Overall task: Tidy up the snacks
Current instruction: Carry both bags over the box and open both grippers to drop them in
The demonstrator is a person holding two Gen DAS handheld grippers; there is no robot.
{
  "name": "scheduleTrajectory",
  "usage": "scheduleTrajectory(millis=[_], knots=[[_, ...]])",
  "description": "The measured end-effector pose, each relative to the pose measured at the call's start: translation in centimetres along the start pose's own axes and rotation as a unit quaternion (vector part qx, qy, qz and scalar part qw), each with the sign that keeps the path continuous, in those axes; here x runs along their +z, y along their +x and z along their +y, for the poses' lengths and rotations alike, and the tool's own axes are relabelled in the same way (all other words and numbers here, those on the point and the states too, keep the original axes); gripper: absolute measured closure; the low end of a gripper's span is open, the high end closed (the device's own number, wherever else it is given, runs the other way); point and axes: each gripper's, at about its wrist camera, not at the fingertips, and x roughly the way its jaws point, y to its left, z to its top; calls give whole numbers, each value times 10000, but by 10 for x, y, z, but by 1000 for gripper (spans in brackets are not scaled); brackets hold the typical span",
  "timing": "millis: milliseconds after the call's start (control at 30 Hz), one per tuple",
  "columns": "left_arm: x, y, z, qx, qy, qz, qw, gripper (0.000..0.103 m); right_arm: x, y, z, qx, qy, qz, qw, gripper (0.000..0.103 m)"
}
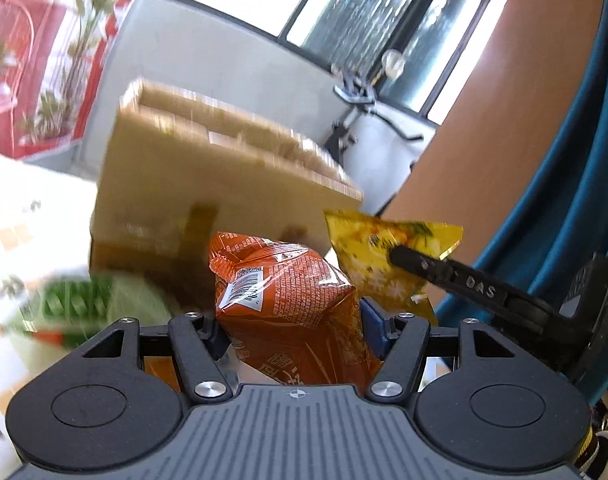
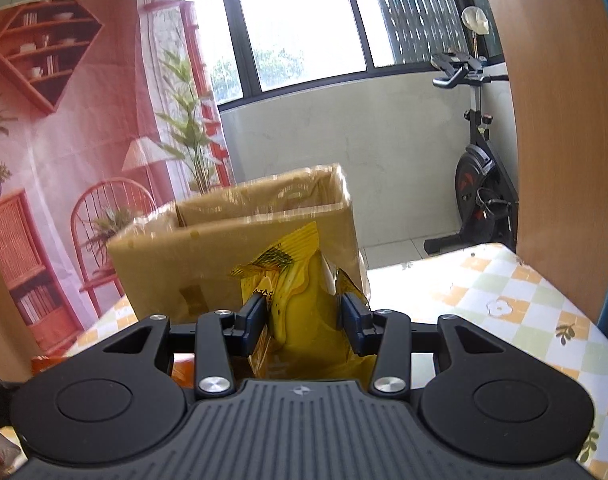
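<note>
Cardboard box (image 2: 240, 248) on checkered tabletop (image 2: 515, 300), top open, contents not visible from here. L gripper (image 1: 292, 332) clamped on orange snack bag (image 1: 284, 288), held in front of box. R gripper (image 2: 304, 316) clamped on yellow snack bag (image 2: 300, 300), also just short of box.

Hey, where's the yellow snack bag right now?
The yellow snack bag is clamped in the right gripper, raised in front of the open cardboard box; in the left wrist view it's right of the orange snack bag.
</note>
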Motion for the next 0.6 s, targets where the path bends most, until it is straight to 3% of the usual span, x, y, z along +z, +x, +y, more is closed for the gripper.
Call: scheduleTrajectory(millis=[333, 600], knots=[[64, -19, 8, 189, 272, -721, 9968, 37, 51, 6, 2, 283, 205, -407, 9986, 60], [99, -15, 0, 317, 663, -1082, 9914, 36, 95, 23, 11, 521, 164, -788, 9954, 60]])
